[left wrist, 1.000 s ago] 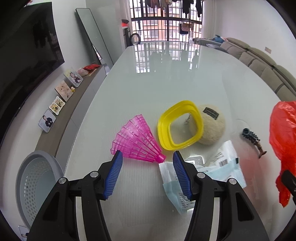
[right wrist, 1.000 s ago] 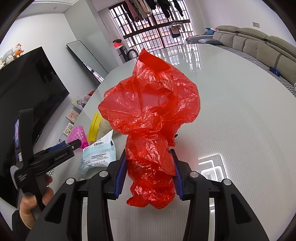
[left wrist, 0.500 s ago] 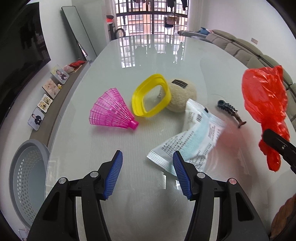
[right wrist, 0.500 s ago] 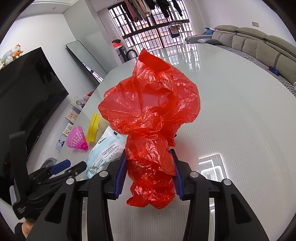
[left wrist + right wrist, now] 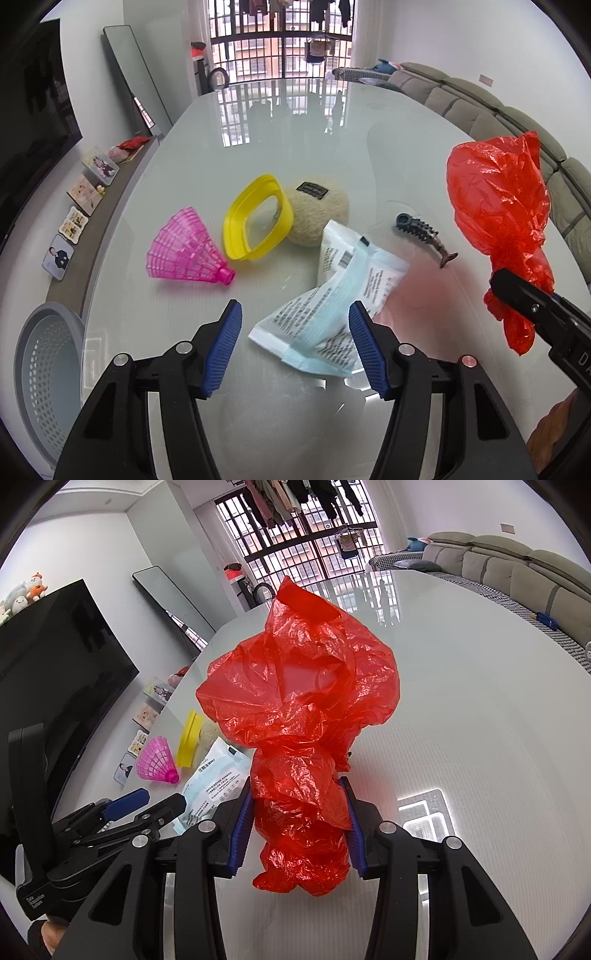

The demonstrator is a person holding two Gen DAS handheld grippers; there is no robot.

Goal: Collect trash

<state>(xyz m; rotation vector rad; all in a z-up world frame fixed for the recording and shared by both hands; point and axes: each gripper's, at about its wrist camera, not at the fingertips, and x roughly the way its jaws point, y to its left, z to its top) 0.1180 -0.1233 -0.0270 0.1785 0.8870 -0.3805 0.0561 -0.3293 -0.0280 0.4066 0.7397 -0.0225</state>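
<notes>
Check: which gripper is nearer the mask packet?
Left. The left gripper hangs open right over the mask packet; its jaws have just been opening. The right gripper, off to the side, clamps the red bag.

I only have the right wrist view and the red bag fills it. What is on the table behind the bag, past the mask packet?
Observer: A small dark fish-skeleton toy lies on the glass table, between the mask packet and the red bag.
Operator: And that beige thing behind the yellow ring?
Observer: It is a round fuzzy beige ball with a dark label, touching the yellow ring.
Operator: Is the left gripper on the packet yet?
Observer: No. The left gripper has just been opening; the packet lies between its pads, but they do not press it.
</notes>
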